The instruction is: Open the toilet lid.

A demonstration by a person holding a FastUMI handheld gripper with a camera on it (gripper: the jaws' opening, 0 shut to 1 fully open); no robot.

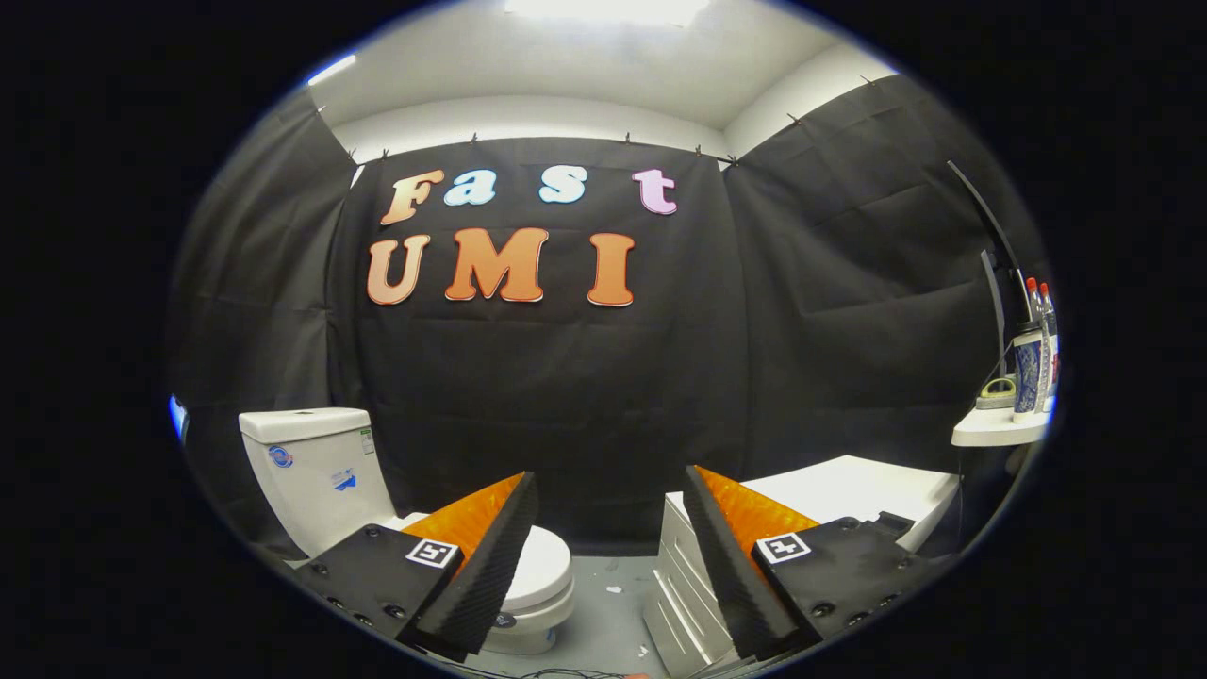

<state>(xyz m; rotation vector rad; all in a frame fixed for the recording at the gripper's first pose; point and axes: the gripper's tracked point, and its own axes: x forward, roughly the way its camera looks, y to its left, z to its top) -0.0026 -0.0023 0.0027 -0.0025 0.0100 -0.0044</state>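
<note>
The white ceramic toilet (325, 476) with its rounded white lid (539, 566) lying closed is standing against the black cloth wall, partly hidden behind the left finger. The hand-held gripper (608, 490) is hovering with fingers spread wide apart, gripping nothing. A white cabinet (849, 490) is sitting beyond the right finger, below a white shelf (995, 429) carrying bottles (1030, 372).

We see the toilet (528, 585), lid (542, 566) down, beyond the gripper's (608, 486) spread left finger, its tank (311, 467) behind; a cabinet (830, 500) beyond the right; bottles (1033, 363) on a shelf (995, 429) farther right.
</note>
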